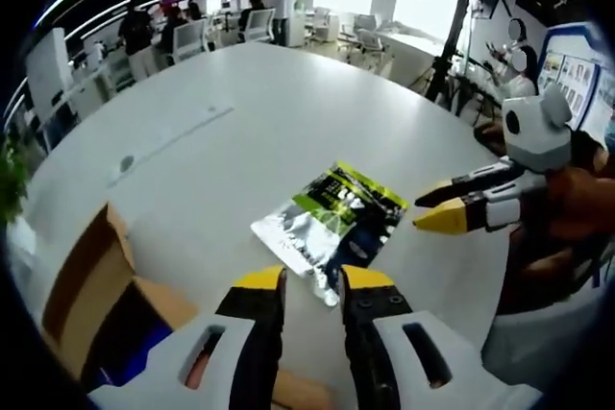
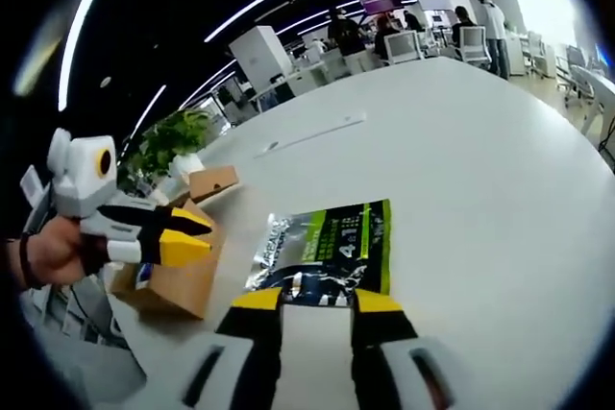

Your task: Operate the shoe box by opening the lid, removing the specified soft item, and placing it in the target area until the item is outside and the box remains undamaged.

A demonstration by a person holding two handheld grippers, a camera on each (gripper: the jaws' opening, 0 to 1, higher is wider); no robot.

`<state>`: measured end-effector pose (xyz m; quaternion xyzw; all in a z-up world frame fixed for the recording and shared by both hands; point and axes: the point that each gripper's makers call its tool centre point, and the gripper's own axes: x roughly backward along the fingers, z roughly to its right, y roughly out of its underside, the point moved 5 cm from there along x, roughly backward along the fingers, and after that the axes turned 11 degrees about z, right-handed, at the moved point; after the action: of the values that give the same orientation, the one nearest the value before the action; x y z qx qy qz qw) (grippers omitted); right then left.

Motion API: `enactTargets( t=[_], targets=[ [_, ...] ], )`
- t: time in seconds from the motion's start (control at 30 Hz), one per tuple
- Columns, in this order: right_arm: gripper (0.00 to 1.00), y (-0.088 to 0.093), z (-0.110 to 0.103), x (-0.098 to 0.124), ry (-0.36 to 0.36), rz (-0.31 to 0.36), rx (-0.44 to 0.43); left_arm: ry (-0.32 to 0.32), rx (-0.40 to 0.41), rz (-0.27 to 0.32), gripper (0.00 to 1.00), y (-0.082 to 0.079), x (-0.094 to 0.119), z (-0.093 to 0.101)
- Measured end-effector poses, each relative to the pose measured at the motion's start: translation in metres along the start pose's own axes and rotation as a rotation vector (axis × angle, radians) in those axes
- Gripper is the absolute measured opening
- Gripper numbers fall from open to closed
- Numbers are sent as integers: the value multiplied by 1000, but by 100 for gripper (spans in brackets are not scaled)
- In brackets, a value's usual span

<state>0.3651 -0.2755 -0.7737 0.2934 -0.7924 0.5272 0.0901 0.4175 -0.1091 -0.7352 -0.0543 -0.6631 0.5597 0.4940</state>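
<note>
In the left gripper view, the left gripper (image 1: 313,285) stands slightly open and empty above the near edge of one foil pouch (image 1: 329,223), flat on the white table (image 1: 269,112); one open shoe box (image 1: 91,300) sits left. In the right gripper view, the right gripper (image 2: 317,306), parted and empty, hangs over the pouch's near end; both should back away without nudging it

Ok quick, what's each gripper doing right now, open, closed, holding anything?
Left gripper: open, holding nothing; the foil pouch lies flat on the table just ahead of its tips.
Right gripper: open, holding nothing, tips at the pouch's near edge.
</note>
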Motion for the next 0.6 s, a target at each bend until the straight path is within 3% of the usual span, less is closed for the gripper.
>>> enactTargets(
  t=[0.6],
  targets=[
    [27,-6,-28,13,-28,18,19,-6,92,81,22,-1,34,-2]
  ],
)
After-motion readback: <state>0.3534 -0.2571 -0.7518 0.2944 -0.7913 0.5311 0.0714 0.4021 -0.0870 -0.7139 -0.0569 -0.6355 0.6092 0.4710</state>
